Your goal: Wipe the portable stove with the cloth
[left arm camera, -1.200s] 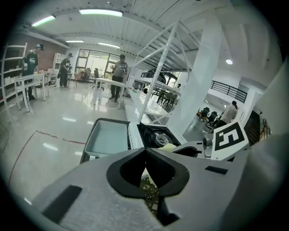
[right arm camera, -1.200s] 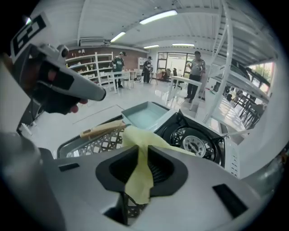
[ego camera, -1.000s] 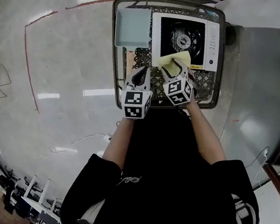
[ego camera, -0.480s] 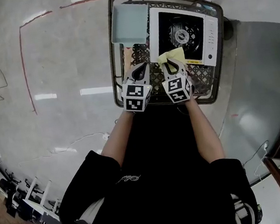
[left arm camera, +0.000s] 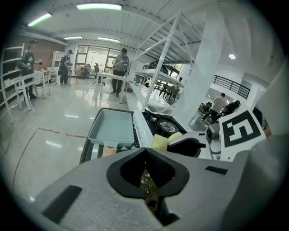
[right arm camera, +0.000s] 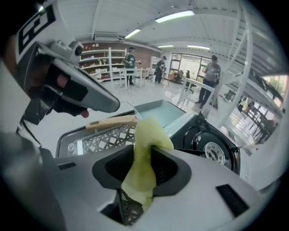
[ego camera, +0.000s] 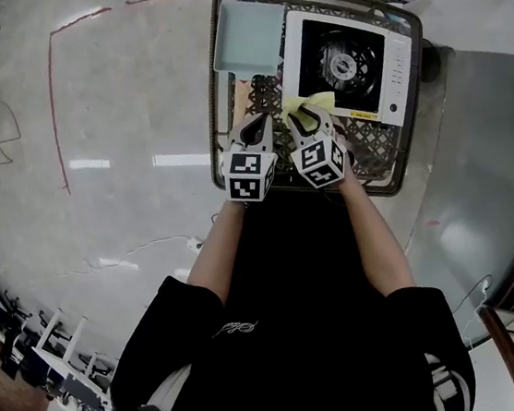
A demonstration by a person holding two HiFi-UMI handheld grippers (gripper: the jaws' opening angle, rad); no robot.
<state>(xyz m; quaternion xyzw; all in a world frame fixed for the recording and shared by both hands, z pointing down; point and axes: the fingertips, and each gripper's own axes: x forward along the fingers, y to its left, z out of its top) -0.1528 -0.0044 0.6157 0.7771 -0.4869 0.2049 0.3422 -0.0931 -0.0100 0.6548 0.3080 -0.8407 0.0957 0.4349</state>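
Observation:
The portable stove (ego camera: 346, 59), white with a black burner top, sits in the right half of a wire basket (ego camera: 213, 112). A yellow cloth (ego camera: 308, 105) hangs at the stove's near edge, and my right gripper (ego camera: 307, 121) is shut on it. In the right gripper view the cloth (right arm camera: 144, 149) runs up between the jaws, which have just been opening a little, with the stove (right arm camera: 212, 146) behind it. My left gripper (ego camera: 255, 127) is shut and holds nothing. It hovers over the basket mesh just left of the right one, and its own view shows the stove (left arm camera: 165, 126) ahead.
A pale blue tray (ego camera: 246, 38) lies in the basket left of the stove. A wooden handle (right arm camera: 110, 122) rests on the basket's mesh. Glossy floor surrounds the basket, and white shelving and a grey surface stand to the right. Several people stand far off.
The right gripper has drawn back a little towards me, and the cloth, earlier spread on the stove's near edge, now hangs bunched at its jaws. The left gripper sank slightly beside it.

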